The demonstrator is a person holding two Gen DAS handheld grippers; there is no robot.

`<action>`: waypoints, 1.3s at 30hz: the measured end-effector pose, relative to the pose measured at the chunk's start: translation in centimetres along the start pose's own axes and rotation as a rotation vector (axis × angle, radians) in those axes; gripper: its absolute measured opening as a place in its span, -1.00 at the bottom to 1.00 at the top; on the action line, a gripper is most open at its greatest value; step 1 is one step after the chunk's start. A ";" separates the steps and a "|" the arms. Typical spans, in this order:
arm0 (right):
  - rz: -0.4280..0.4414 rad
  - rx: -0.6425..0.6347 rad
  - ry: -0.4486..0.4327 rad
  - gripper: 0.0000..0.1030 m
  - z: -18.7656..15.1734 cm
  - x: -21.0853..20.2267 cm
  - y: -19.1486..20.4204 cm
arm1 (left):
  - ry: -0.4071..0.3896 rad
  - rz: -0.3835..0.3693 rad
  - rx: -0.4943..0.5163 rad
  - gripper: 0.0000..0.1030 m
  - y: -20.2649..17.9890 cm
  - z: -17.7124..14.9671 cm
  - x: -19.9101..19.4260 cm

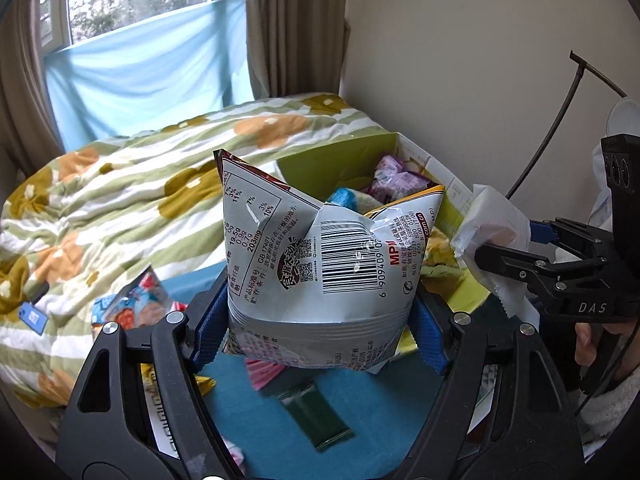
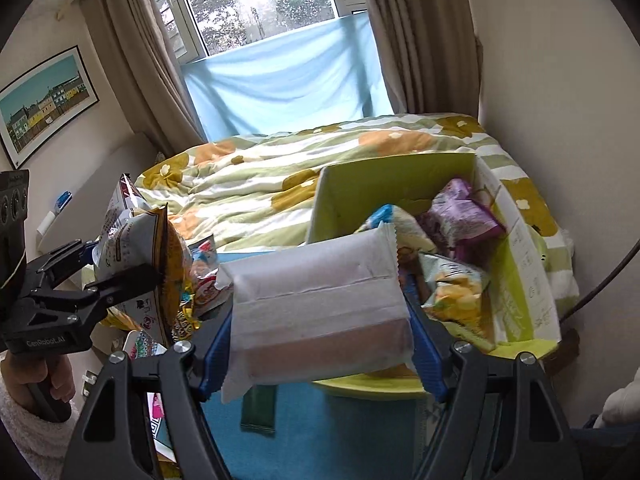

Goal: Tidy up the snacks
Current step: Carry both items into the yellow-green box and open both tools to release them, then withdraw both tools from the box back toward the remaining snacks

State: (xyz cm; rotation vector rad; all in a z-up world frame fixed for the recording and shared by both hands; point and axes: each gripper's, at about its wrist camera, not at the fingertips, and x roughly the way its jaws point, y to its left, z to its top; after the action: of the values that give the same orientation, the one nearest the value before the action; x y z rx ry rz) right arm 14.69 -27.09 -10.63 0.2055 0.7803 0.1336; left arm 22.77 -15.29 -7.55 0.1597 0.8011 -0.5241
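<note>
Left tool [image 1: 320,316]: clamped on silver foil snack bag w/ barcode [image 1: 320,256], held above blue cloth [image 1: 376,412].
Right tool [image 2: 320,320]: clamped on white translucent wrapped snack pack [image 2: 316,304], held near front of box.
Green-lined cardboard box [image 2: 396,180] on floral bedspread [image 2: 248,184]: holds purple packet [image 2: 460,208], yellow-green packet [image 2: 456,292].
Dark green sachet [image 1: 316,416] on cloth, below bag.

We see a glossy, crinkled foil chip bag [image 1: 320,264] with printed film, and a matt, translucent white plastic wrapper [image 2: 316,304] with serrated ends. Our blue finger pads [image 1: 208,328] look ribbed and rubbery on matt black plastic arms. The green box [image 2: 400,184] is smooth cardboard; the floral quilt [image 1: 120,184] is soft cloth.
</note>
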 end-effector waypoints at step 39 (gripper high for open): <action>0.067 0.002 0.183 0.43 0.7 5.0 -10.6 | 0.134 0.130 -0.238 0.98 -3.8 -2.9 4.7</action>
State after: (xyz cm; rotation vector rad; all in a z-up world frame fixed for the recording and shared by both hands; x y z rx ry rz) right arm 19.20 -36.55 -16.06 0.2238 0.9560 0.2171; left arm 21.66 -19.45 -12.74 0.0267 0.9705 -0.2939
